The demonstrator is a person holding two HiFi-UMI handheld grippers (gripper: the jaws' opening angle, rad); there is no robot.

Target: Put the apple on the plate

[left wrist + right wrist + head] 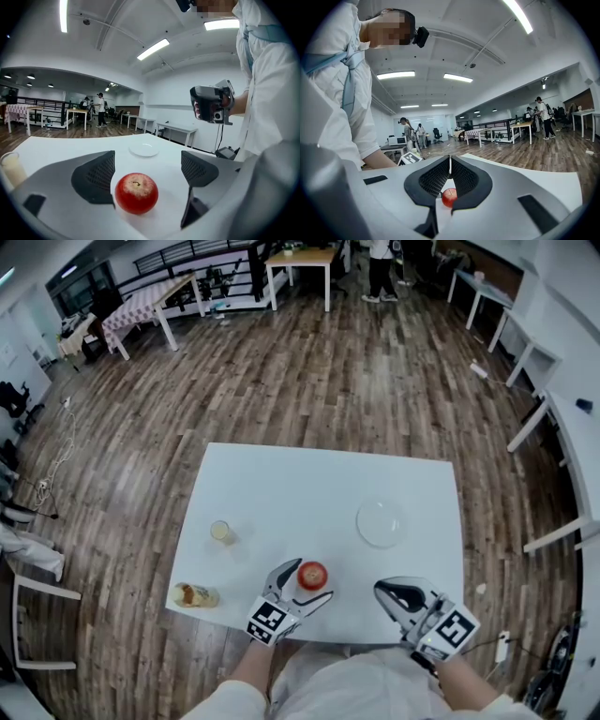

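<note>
Head view, lower centre: the apple (pixel 312 574) rests on the white tabletop (pixel 300 484) between the wide-open jaws of the left gripper (pixel 314 578) (not clamped; in the left gripper view it sits nearer the pad at frame left). The plate (pixel 380 522) lies to the apple's upper right, well apart. Lower right: the right gripper (pixel 382 591), jaws closed together, grips nothing.

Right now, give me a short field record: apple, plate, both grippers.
apple: round red apple, resting on the white table
plate: round white plate, empty, apart from the apple
left gripper: open, jaws either side of the apple
right gripper: shut, empty
task: apple not yet on plate
</note>
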